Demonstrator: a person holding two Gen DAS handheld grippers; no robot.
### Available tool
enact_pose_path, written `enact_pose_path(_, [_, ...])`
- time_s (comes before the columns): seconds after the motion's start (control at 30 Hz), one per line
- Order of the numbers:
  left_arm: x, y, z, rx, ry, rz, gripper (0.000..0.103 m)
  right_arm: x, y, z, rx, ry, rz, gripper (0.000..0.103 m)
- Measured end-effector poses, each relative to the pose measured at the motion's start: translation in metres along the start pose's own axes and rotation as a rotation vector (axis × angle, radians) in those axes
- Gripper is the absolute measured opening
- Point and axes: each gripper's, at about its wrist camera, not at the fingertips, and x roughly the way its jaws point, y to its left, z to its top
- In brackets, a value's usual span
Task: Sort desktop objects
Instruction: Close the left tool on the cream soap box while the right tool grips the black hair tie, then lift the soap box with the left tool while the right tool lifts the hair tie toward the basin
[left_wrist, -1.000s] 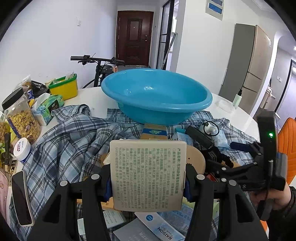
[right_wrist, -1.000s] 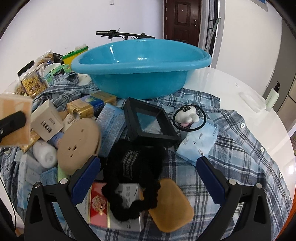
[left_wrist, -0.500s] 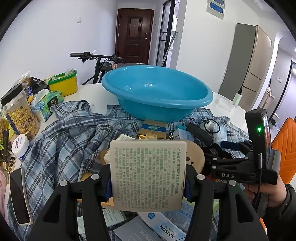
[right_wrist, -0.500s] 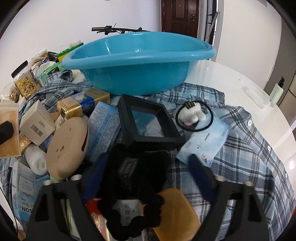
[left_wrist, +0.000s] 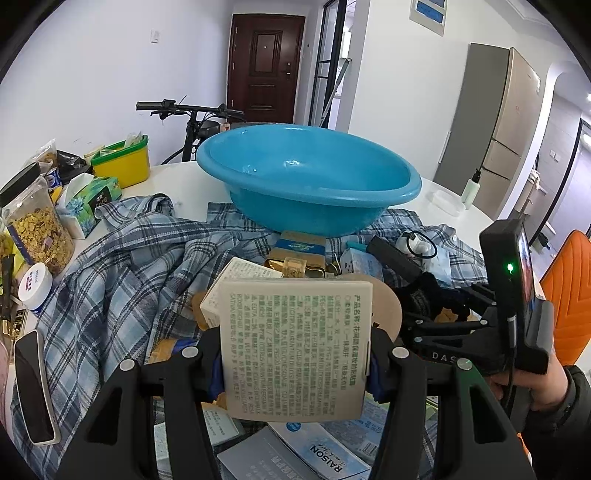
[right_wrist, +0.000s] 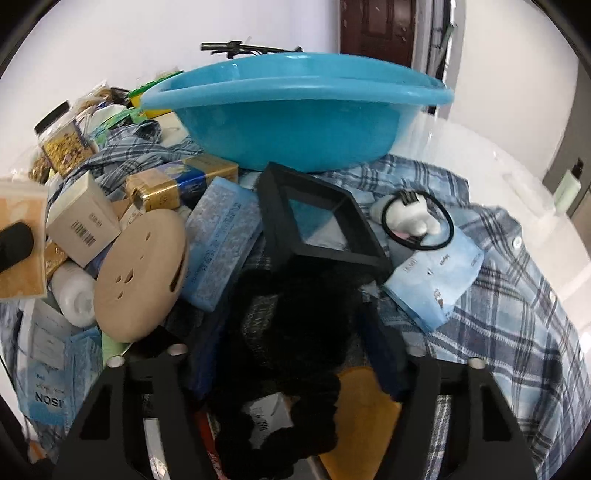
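Note:
My left gripper (left_wrist: 295, 363) is shut on a flat beige packet (left_wrist: 293, 347) printed with green text, held upright above the pile. The packet also shows at the left edge of the right wrist view (right_wrist: 20, 236). My right gripper (right_wrist: 291, 339) is shut on a black knitted glove (right_wrist: 295, 328) with a white tag, lifting it off the pile; it shows in the left wrist view (left_wrist: 439, 314) too. A blue basin (left_wrist: 306, 184) stands empty behind the pile on a plaid shirt (left_wrist: 122, 266).
The pile holds a black frame box (right_wrist: 317, 221), a tan disc (right_wrist: 142, 273), a blue tissue pack (right_wrist: 221, 243), a gold tin (right_wrist: 177, 184), a white box (right_wrist: 83, 218) and a hair tie (right_wrist: 417, 221). A cereal jar (left_wrist: 35, 225), phone (left_wrist: 33, 384) and yellow box (left_wrist: 122, 166) stand left.
My right gripper moved forward over the black glove and closed on it. My left gripper kept the beige packet and shifted slightly toward the basin.

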Motion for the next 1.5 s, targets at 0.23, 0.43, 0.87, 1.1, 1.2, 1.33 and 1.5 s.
enact_pose_path(0.23, [0.003, -0.001, -0.003, 0.002, 0.010, 0.005, 0.059, -0.008, 0.002, -0.002, 0.016, -0.037, 0.013, 0.044])
enact_pose_path(0.43, [0.003, -0.002, -0.004, 0.004, 0.006, 0.002, 0.059, -0.025, -0.006, -0.001, 0.053, -0.098, 0.002, 0.043])
enact_pose_path(0.87, [-0.005, -0.014, -0.001, 0.035, -0.033, 0.010, 0.059, -0.073, -0.010, 0.004, 0.069, -0.243, -0.004, 0.043])
enact_pose_path(1.1, [-0.020, -0.019, 0.006, 0.041, -0.120, 0.028, 0.059, -0.097, -0.005, 0.007, 0.057, -0.315, -0.022, 0.043])
enact_pose_path(1.2, [-0.027, -0.022, 0.009, 0.049, -0.161, 0.035, 0.059, -0.106, -0.002, 0.008, 0.054, -0.345, -0.023, 0.043])
enact_pose_path(1.33, [-0.035, -0.025, 0.014, 0.052, -0.200, 0.040, 0.059, -0.118, 0.003, 0.011, 0.039, -0.387, -0.040, 0.044])
enact_pose_path(1.5, [-0.043, -0.030, 0.022, 0.063, -0.243, 0.040, 0.059, -0.132, 0.006, 0.014, 0.033, -0.437, -0.052, 0.044])
